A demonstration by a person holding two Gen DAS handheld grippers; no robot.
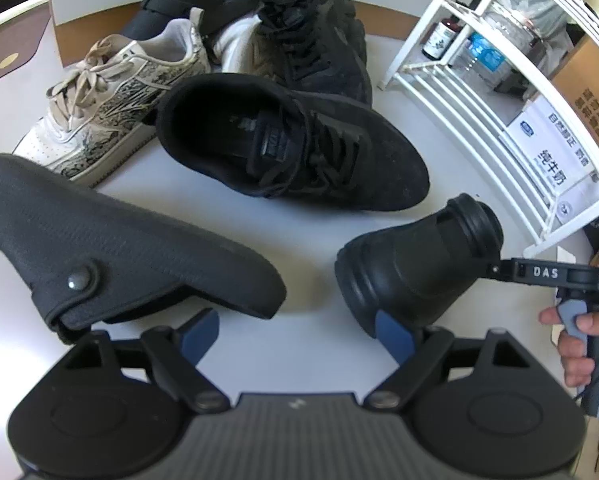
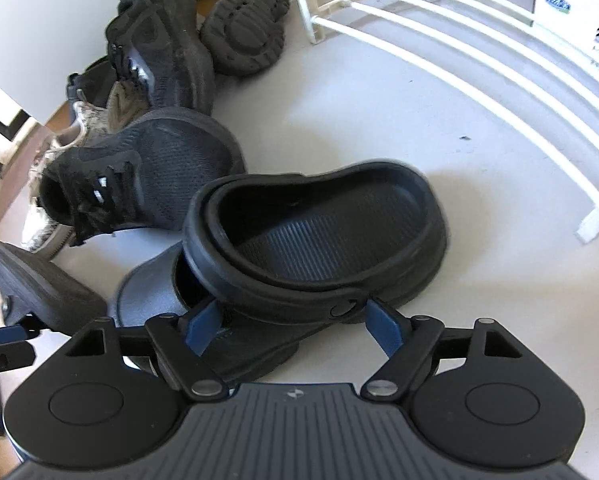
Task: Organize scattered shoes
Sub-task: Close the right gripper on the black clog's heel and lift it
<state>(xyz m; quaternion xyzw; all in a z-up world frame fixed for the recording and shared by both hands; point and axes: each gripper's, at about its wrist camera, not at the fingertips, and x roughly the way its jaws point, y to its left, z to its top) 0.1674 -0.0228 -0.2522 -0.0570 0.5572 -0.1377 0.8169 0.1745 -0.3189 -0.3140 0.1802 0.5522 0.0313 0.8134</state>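
My right gripper [image 2: 295, 320] straddles the heel strap of a black rubber clog [image 2: 319, 232], jaws apart.
At lower right of the left view, the clog hangs tilted; it could slip. My left gripper [image 1: 299, 336] gapes empty.

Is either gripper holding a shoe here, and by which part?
The right gripper straddles the black clog at its heel strap, but whether it is clamped cannot be told. The left gripper is open, holding nothing.
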